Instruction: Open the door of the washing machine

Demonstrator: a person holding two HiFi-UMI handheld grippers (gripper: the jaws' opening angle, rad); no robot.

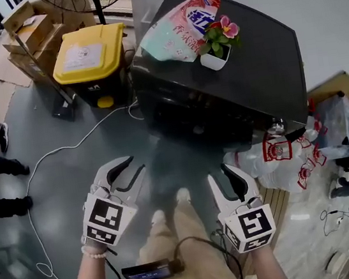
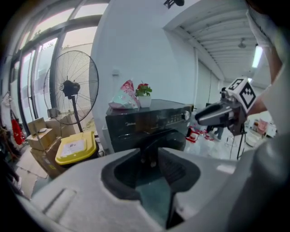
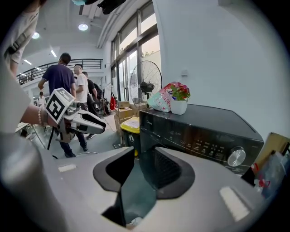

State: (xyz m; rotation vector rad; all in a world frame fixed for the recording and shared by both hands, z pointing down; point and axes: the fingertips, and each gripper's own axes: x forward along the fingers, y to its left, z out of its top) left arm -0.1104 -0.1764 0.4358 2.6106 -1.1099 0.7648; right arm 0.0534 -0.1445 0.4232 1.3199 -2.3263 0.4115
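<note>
- Washing machine (image 1: 230, 76): dark, door seen shut.
- Yellow bin (image 1: 88, 54): set just left of machine.
- L gripper (image 1: 133, 167), R gripper (image 1: 218, 174): held in front of machine, clear of it; jaws parted, nothing gripped.
- Flower pot (image 1: 215, 59): placed on machine top.

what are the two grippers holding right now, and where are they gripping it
Nothing. The left gripper and right gripper both stand open and empty, short of the washing machine.

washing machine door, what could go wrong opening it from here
The flower pot and printed bag sit on the washing machine; a hard tug on the door might topple them. The white cable on the floor could trip you. The plastic bags beside it might block the door.
</note>
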